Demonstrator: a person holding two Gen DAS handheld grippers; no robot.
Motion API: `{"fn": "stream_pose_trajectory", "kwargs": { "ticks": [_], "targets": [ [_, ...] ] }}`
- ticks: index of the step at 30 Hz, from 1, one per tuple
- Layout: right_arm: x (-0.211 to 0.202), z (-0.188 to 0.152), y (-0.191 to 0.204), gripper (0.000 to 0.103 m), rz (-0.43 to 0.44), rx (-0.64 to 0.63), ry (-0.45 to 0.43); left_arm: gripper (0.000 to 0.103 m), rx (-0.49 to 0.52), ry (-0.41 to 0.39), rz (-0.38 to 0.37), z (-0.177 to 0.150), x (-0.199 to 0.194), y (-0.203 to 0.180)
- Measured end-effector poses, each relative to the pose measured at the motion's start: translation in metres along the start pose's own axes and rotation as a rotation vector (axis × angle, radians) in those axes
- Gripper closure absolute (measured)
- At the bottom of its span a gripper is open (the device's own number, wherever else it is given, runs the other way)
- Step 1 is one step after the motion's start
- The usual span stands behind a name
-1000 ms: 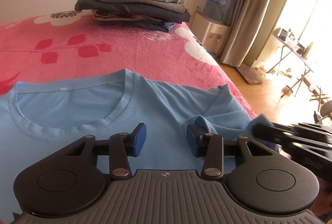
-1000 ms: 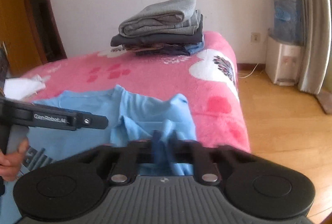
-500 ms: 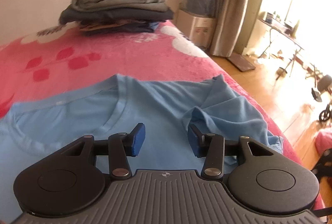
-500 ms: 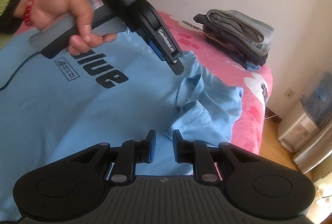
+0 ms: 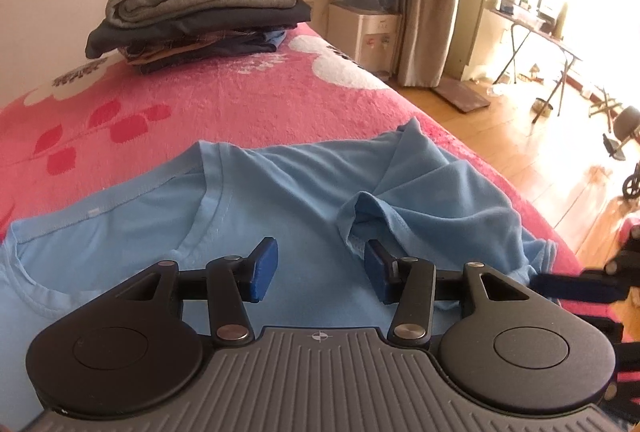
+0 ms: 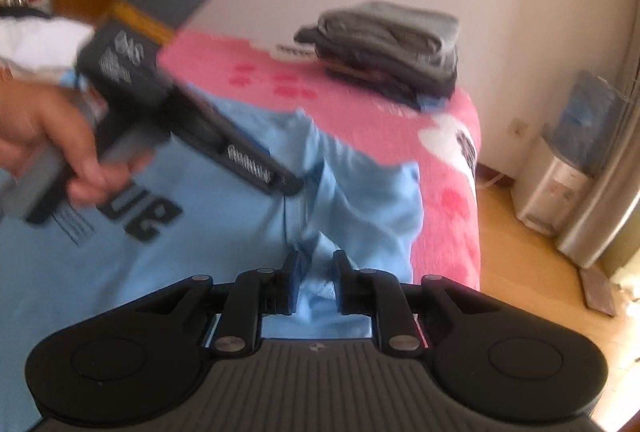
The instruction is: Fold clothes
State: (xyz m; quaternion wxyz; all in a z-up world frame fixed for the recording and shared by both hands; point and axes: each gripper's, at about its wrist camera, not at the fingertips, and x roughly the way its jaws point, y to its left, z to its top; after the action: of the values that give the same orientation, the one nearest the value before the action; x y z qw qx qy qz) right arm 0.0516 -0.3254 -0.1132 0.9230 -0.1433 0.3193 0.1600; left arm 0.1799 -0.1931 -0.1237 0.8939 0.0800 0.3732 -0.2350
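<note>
Fingers (image 5: 262,268) of the left gripper (image 5: 320,272) stand moderately wide, having just been opening, with nothing between them; they hover over the chest of the light blue T-shirt (image 5: 280,200), just below its collar. The shirt lies spread, print up, on the pink flowered bed (image 5: 240,100), its rumpled sleeve (image 5: 440,200) at 2 o'clock from these fingers. The right gripper (image 6: 316,280) shows a narrow gap, its jaws having just been closing, with sleeve fabric seen in the gap; whether the pads press on it cannot be told. A hand (image 6: 52,144) at 9 o'clock in the right view holds the left gripper. A stack of folded clothes (image 5: 200,4) sits at 11 o'clock, at the far end of the bed.
</note>
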Motion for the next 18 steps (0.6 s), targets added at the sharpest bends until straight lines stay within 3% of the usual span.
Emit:
{"fn": "stream_pose_trajectory", "kwargs": {
  "ticks": [8, 18],
  "targets": [
    [-0.019, -0.014, -0.01, 0.1, -0.04, 0.088, -0.01, 0.055, 0.057, 0.011, -0.007, 0.001, 0.002, -0.003],
    [-0.036, -0.013, -0.016, 0.1, -0.021, 0.166, -0.04, 0.054, 0.142, -0.013, 0.027, 0.006, 0.009, -0.014]
  ]
}}
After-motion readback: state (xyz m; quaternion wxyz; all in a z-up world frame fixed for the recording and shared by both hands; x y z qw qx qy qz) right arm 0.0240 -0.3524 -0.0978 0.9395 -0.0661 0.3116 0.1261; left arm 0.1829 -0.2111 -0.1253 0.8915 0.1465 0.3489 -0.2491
